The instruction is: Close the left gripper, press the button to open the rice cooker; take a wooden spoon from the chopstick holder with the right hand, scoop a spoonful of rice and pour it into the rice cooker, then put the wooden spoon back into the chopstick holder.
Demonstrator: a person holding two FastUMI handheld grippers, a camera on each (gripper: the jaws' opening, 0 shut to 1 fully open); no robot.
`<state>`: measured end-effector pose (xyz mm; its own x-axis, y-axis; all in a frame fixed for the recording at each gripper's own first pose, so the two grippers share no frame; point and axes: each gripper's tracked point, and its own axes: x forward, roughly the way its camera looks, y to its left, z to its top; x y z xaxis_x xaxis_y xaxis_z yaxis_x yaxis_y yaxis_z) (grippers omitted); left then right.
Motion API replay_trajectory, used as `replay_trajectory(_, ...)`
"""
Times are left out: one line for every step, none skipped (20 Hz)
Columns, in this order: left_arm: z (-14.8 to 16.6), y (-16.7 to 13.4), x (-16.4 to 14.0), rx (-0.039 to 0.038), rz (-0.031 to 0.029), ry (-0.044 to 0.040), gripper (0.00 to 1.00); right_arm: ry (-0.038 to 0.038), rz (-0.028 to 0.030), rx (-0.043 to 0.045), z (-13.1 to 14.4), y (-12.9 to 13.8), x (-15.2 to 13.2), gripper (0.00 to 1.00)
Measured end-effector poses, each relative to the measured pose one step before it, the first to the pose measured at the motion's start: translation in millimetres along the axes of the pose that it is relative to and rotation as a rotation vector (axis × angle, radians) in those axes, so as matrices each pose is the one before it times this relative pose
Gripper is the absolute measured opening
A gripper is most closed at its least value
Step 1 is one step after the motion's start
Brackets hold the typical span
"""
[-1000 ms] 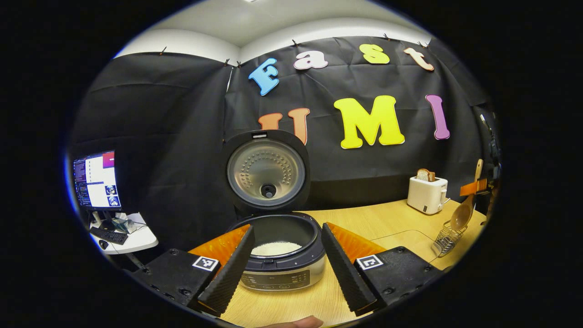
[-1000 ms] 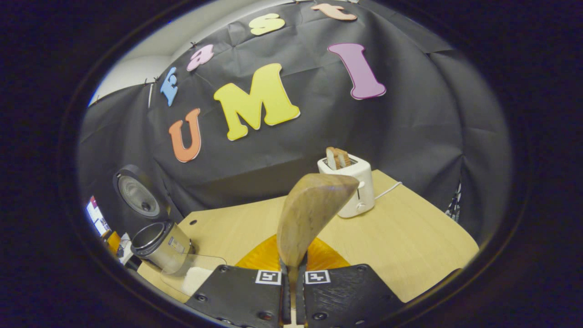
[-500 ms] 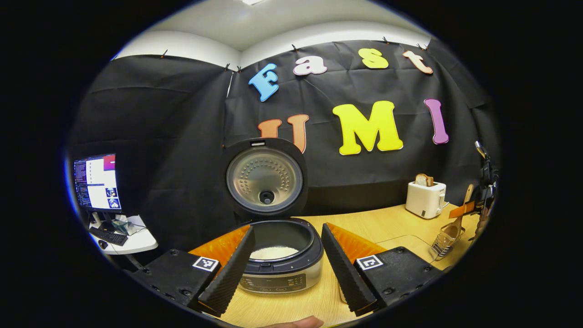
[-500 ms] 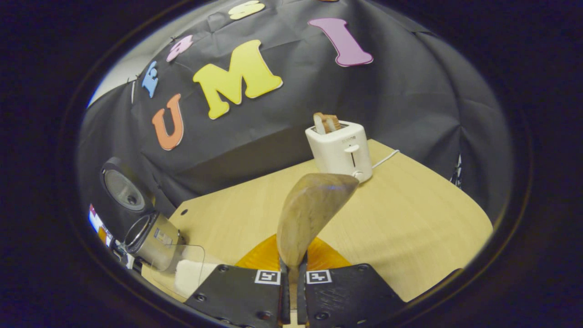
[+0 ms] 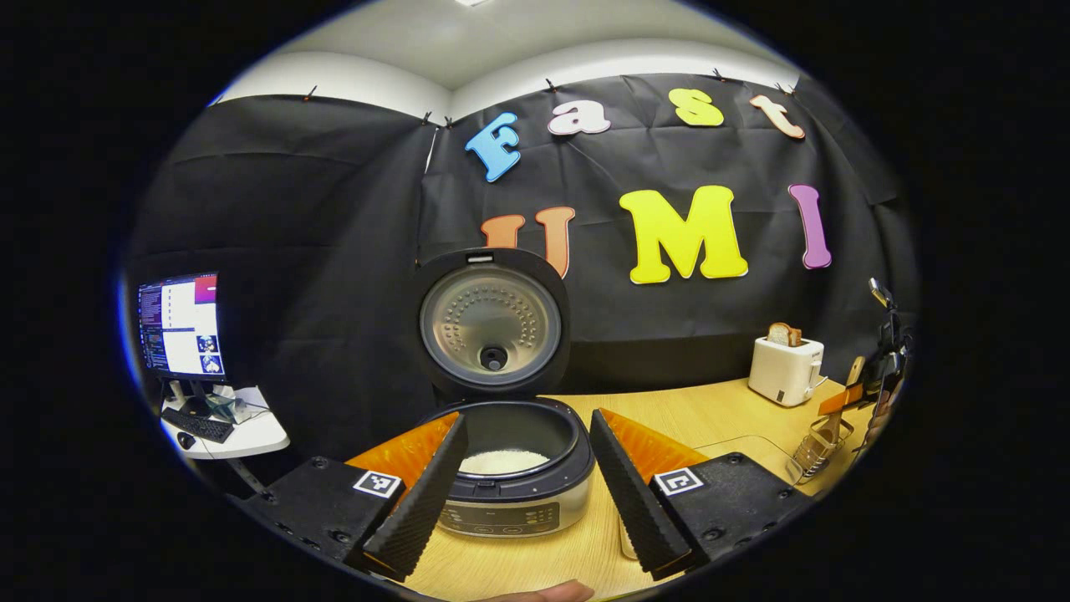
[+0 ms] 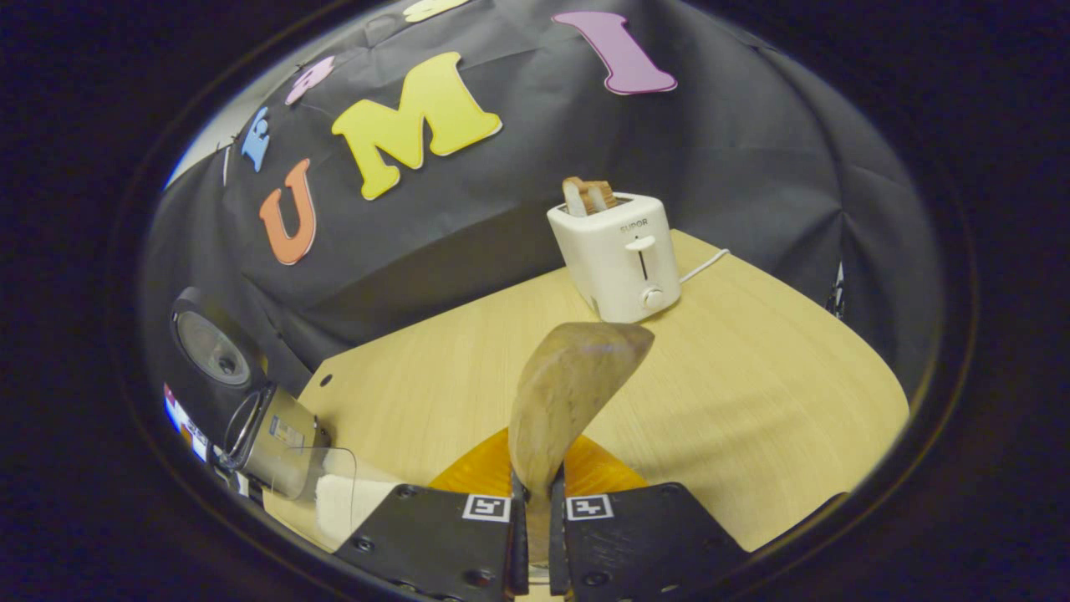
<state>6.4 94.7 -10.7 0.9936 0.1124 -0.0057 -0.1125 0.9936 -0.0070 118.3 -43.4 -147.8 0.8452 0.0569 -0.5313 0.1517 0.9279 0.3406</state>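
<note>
In the left gripper view, a monitor [image 5: 180,326] stands far left on a small white side table [image 5: 230,435] with a keyboard [image 5: 198,425]. At centre the rice cooker [image 5: 510,489] sits on the wooden worktop [image 5: 710,414] with its lid [image 5: 491,322] raised upright, and white rice [image 5: 504,461] lies in the bottom of its pot. The left gripper [image 5: 525,535] is held low in front of the cooker, its fingers [image 5: 418,502] spread wide apart and grasping nothing, one to each side of the pot. A fingertip of the person's hand [image 5: 543,594] shows at the bottom edge. Farther right a white toaster [image 5: 784,369] holds bread, and near the right edge a wire chopstick holder [image 5: 817,447] stands on the worktop with the wooden spoon [image 5: 853,372] above it, in the right gripper.

In the right gripper view, the cooker appears far left (small and tilted by the lens), with a clear container of rice [image 6: 334,497] just beside it. The right gripper [image 6: 535,543] has its fingers [image 6: 451,543] clenched on the spoon's handle, the bowl rising straight ahead. The toaster stands behind, well apart.
</note>
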Motion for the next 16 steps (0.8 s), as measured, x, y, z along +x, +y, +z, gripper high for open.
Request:
replay_trajectory(0.83,-1.01,-0.17,-0.0009,0.00223,-0.00313,0.94,-0.00627,0.01827,-0.00236,2.83,4.95,1.42,0.12)
replay_trajectory(0.63,-2.21,-0.8,-0.00061,-0.00156,-0.00257,0.94,-0.00609,0.01317,-0.0028,1.18,3.9,-1.55,0.16)
replay_trajectory(1.64,-2.24,-0.19,-0.00114,-0.00396,-0.00399,0.94,-0.00949,0.01267,-0.00181,1.73,4.85,-3.64,0.09)
replay_trajectory(0.66,-2.5,-0.71,-0.00233,-0.00298,-0.00253,0.94,-0.00652,0.00173,-0.00539,1.99,1.78,-0.9,0.16)
replay_trajectory(0.95,-2.42,-1.99,-0.00058,-0.00291,-0.00147,0.94,0.00051,-0.00279,-0.00241,0.54,-0.6,-0.54,0.25)
replay_trajectory(1.53,-2.39,-0.41,0.00078,-0.00345,-0.0029,0.94,0.00377,-0.00086,0.00217,0.3,-0.93,0.42,0.27)
replay_trajectory(1.73,-1.64,-0.21,0.00112,-0.00305,-0.00423,0.94,0.00509,-0.00064,0.00385,0.33,0.3,0.09,0.37)
replay_trajectory(1.0,-0.35,0.05,-0.00307,0.00102,-0.00231,0.94,0.00724,-0.00562,0.00427,-0.35,-1.0,0.69,0.41)
replay_trajectory(1.33,-0.14,-0.85,-0.00132,0.00278,-0.00422,0.94,0.00665,-0.0063,-0.00084,0.12,-2.88,0.61,0.48)
replay_trajectory(3.26,-0.28,0.15,-0.00045,0.00463,-0.00855,0.94,0.00455,-0.00796,-0.0016,0.74,-3.54,0.74,0.52)
replay_trajectory(1.66,1.34,-0.13,-0.00468,0.0086,-0.00515,0.94,0.00596,-0.01071,-0.0011,-0.71,-2.74,1.09,0.63)
replay_trajectory(0.28,-2.0,0.63,0.00102,-0.0003,0.00046,0.94,0.00046,-0.00325,0.00293,0.57,-2.14,-0.97,0.63)
replay_trajectory(1.19,-1.66,2.35,0.00452,-0.00554,-0.001,0.94,0.00286,0.00311,0.00009,0.49,-0.21,-1.37,0.63)
replay_trajectory(1.05,-1.01,1.09,0.00287,-0.00242,0.00157,0.94,0.00081,0.01092,-0.0039,1.16,1.6,-0.74,0.63)
replay_trajectory(1.21,-0.3,1.36,0.00285,0.00023,-0.00024,0.94,0.00358,0.01058,-0.00338,0.29,1.74,-0.71,0.57)
replay_trajectory(1.81,0.44,1.9,0.00293,0.00373,-0.00205,0.94,-0.00271,0.01311,0.00309,1.79,2.34,-2.75,0.57)
